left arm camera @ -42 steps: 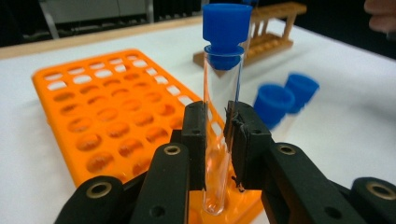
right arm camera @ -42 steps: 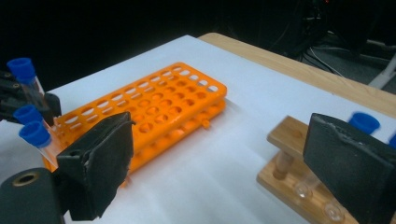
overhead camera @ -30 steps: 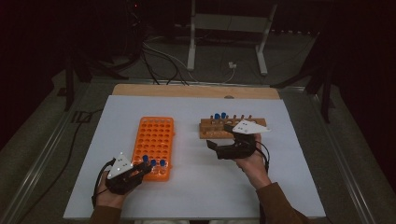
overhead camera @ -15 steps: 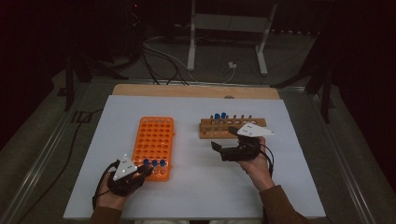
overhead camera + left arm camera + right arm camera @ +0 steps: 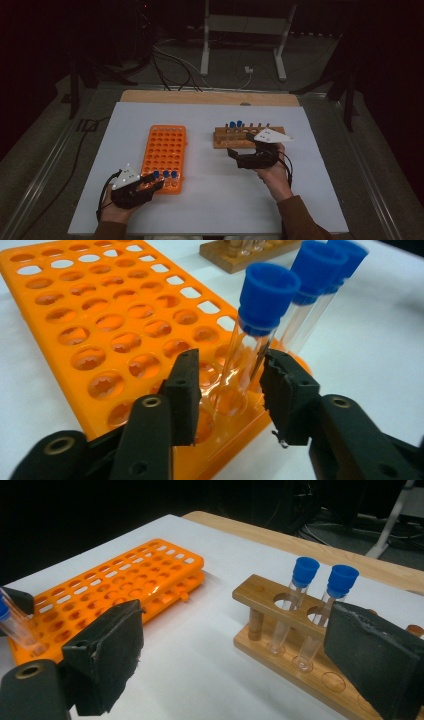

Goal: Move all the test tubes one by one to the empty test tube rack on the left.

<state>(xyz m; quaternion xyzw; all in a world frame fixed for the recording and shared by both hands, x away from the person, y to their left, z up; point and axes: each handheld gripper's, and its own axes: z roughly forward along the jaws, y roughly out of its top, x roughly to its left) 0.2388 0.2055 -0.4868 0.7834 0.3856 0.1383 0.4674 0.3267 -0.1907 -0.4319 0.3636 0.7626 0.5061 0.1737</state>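
An orange tube rack (image 5: pixel 165 147) lies left of centre on the white table. Three blue-capped glass tubes (image 5: pixel 165 174) stand in its near row. My left gripper (image 5: pixel 150 186) is at that row; in the left gripper view it (image 5: pixel 230 359) is open, its jaws either side of the nearest tube (image 5: pixel 262 300), with the left jaw standing off the glass. A wooden rack (image 5: pixel 245 137) to the right holds two blue-capped tubes (image 5: pixel 322 580). My right gripper (image 5: pixel 239 156) hovers just in front of it, and it (image 5: pixel 235 617) is wide open and empty.
The white table top (image 5: pixel 210 205) ends at a wooden strip (image 5: pixel 210 97) along its far edge. Cables and a metal stand (image 5: pixel 240 35) lie on the dark floor beyond. The orange rack (image 5: pixel 125 587) sits a hand's width left of the wooden rack (image 5: pixel 280 630).
Both grippers have shifted only slightly. The left stays at the orange rack's near row; the right stays in front of the wooden rack, still open.
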